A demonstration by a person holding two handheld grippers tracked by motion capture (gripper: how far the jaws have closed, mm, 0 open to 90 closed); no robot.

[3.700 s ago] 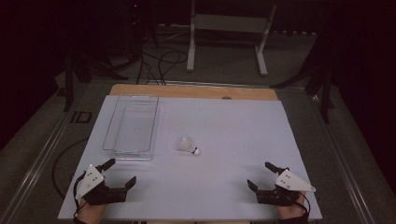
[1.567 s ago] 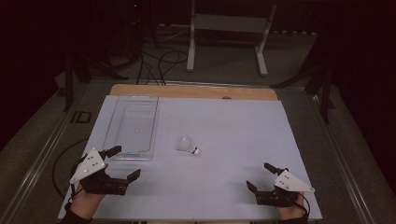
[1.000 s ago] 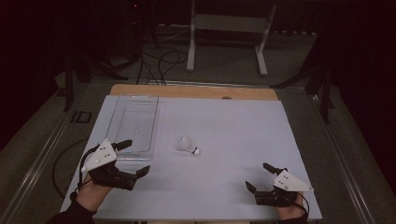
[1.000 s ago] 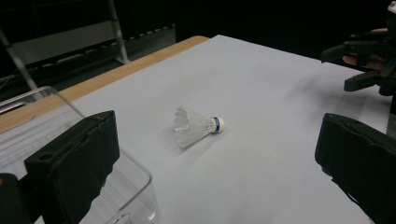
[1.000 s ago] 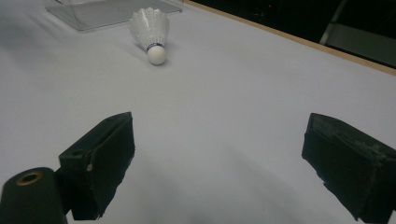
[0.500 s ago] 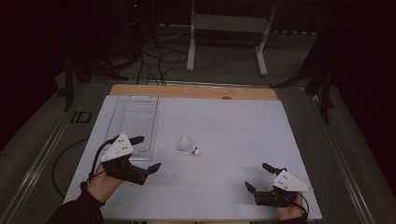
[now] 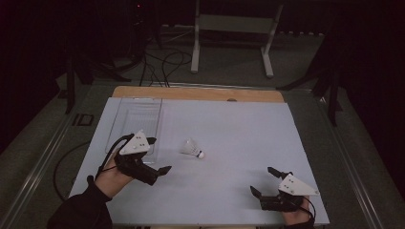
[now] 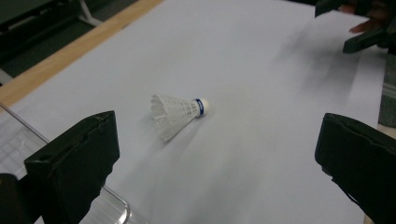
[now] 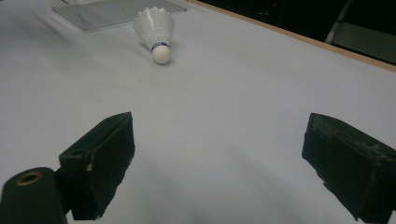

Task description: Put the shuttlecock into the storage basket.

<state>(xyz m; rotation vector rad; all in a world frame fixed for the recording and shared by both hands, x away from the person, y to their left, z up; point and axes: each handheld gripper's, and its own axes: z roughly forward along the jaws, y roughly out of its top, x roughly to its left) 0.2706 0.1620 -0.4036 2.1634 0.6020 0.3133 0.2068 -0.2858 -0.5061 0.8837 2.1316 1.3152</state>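
Both grippers are black with blocky jaws, each topped by a grey triangular plate; the left gripper (image 7: 154, 157) trails a black cable over a dark sleeve (image 7: 79, 210)

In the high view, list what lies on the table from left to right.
Left gripper in front of the clear tray → shuttlecock → right gripper.

A white feathered shuttlecock (image 7: 192, 149) lies on its side near the middle of the white table sheet (image 7: 239, 138). A clear plastic tray (image 7: 137, 117) sits to its left, toward the far edge
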